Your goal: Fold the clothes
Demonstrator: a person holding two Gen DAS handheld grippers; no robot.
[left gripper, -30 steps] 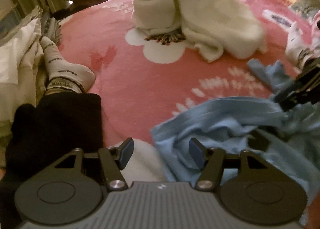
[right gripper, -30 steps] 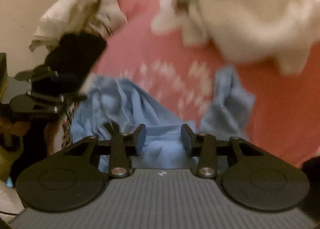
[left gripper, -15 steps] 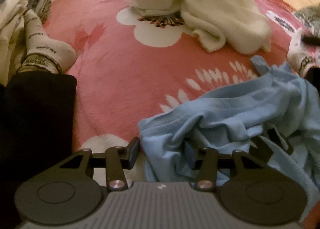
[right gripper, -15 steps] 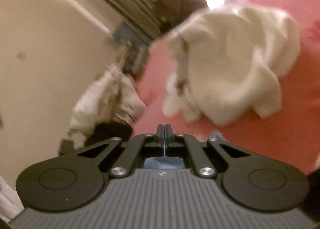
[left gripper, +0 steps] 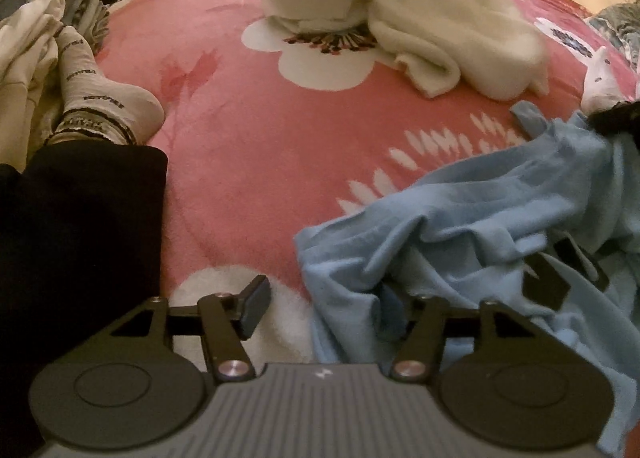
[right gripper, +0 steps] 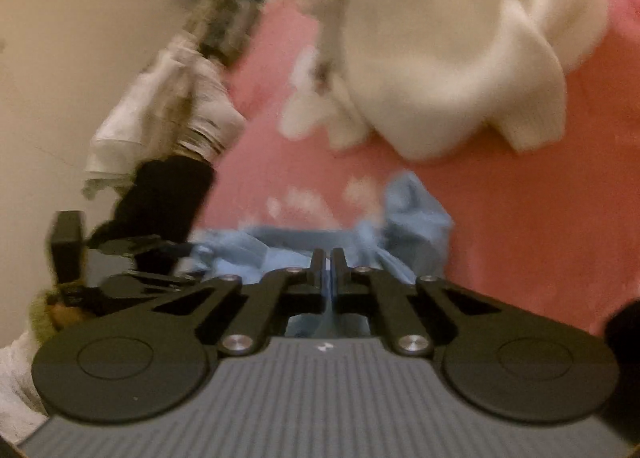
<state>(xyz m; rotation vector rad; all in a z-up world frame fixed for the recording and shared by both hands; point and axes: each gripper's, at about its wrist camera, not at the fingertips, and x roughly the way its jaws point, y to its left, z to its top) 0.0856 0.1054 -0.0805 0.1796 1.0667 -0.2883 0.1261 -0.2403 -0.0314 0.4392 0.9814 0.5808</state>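
A crumpled light blue garment (left gripper: 480,226) lies on the pink blanket (left gripper: 260,162), at the lower right of the left wrist view. My left gripper (left gripper: 324,294) hovers low over its near left edge. Its jaws are opening. The left finger (left gripper: 254,300) is bare over the blanket and the right finger is hidden under a blue fold. My right gripper (right gripper: 329,258) is shut on a pinch of the blue garment (right gripper: 416,214), which bunches just ahead of it. The left gripper (right gripper: 120,254) shows at the left of the blurred right wrist view.
A cream knitted garment (left gripper: 420,18) is heaped at the far middle of the bed. A white patterned sock (left gripper: 100,98) and a black garment (left gripper: 80,238) lie at the left, beside pale bedding (left gripper: 24,50). A wall (right gripper: 80,38) borders the bed's left side.
My right gripper shut on the blue garment and swung up and sideways. My left gripper sank onto the garment's edge, narrowed, then widened again. The blue cloth is pulled out toward the right.
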